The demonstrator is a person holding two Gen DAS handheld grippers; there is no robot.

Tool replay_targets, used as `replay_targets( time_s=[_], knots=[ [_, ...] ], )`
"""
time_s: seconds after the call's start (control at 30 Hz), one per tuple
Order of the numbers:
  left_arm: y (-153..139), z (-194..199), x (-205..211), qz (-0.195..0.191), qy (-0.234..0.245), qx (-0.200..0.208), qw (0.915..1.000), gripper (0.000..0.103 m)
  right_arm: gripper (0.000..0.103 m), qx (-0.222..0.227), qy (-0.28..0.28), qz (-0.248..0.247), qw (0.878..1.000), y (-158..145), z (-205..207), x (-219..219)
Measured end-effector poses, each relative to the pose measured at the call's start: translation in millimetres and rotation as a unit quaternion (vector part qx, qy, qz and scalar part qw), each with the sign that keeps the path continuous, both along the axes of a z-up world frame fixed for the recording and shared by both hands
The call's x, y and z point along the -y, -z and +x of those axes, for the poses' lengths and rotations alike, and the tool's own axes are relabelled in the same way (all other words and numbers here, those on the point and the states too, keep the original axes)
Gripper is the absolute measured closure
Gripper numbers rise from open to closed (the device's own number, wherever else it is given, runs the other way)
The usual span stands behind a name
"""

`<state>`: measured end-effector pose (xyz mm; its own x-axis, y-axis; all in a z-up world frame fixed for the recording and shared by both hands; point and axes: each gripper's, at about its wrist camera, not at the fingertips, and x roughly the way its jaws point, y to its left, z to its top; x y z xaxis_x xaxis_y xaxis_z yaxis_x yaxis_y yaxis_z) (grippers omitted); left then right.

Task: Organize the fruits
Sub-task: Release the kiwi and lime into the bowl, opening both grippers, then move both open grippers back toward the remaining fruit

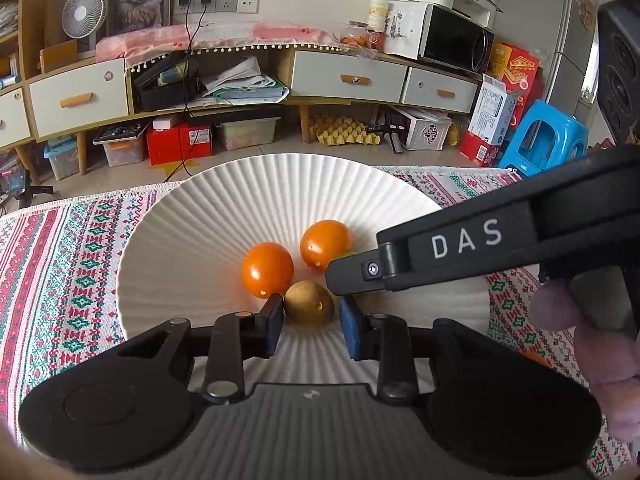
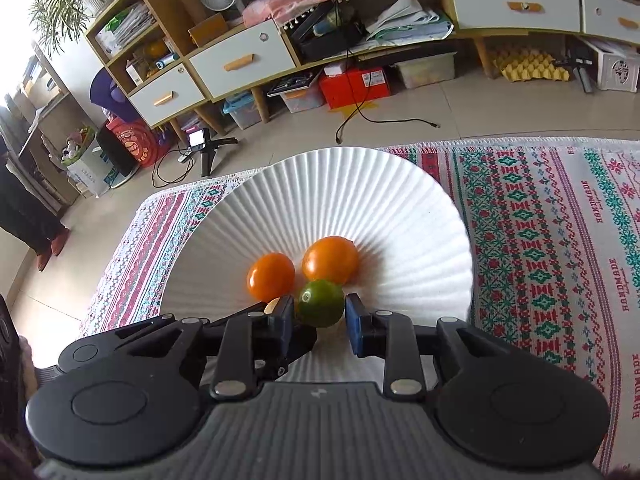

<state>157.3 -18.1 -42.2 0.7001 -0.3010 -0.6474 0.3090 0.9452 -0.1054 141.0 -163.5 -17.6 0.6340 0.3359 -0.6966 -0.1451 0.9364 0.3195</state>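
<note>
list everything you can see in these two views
plate: one, white, ribbed, on the tablecloth
orange fruits: two, orange, in the plate
kiwi: one, brown, in the plate
green citrus: one, green, in the plate
tablecloth: one, red-green patterned, under the plate
cabinet: one, wood and white, back wall
fan: one, white, on the cabinet
microwave: one, black, on the cabinet
left gripper: black, open around the kiwi
right gripper: black, around the green citrus

Both cams close, downward (shared plate [image 1: 168,232])
</note>
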Motion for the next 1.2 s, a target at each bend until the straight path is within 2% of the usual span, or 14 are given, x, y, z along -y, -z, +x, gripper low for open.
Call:
replay_targets(
  time_s=[0.2,0.47,0.53,0.7,0.97,1.2],
  knots=[
    [-5,-7,-3,0.009,0.000,0.003,1.0000,0.049,0.066,0.009,0.010,0.004,1.000,-6,-5,4],
    [-17,-22,-10,0.011,0.000,0.009,0.9999,0.032,0.051,0.023,0.015,-0.009,1.000,-14,-18,1],
    [-23,-28,-11,0.014,-0.001,0.014,0.9998,0.023,0.046,0.028,0.016,-0.011,0.999,-17,-22,0],
    [-32,-41,-18,0.022,-0.003,0.024,0.9995,0.014,0.036,0.037,0.022,-0.015,0.999,-23,-33,-1],
    [-32,-58,-31,0.030,-0.018,0.020,0.9992,0.003,0.020,0.054,0.022,-0.033,0.998,-28,-48,-8],
    [-32,-72,-41,0.046,-0.023,0.003,0.9987,0.002,0.006,0.064,0.029,-0.053,0.996,-25,-68,-9]
  ],
)
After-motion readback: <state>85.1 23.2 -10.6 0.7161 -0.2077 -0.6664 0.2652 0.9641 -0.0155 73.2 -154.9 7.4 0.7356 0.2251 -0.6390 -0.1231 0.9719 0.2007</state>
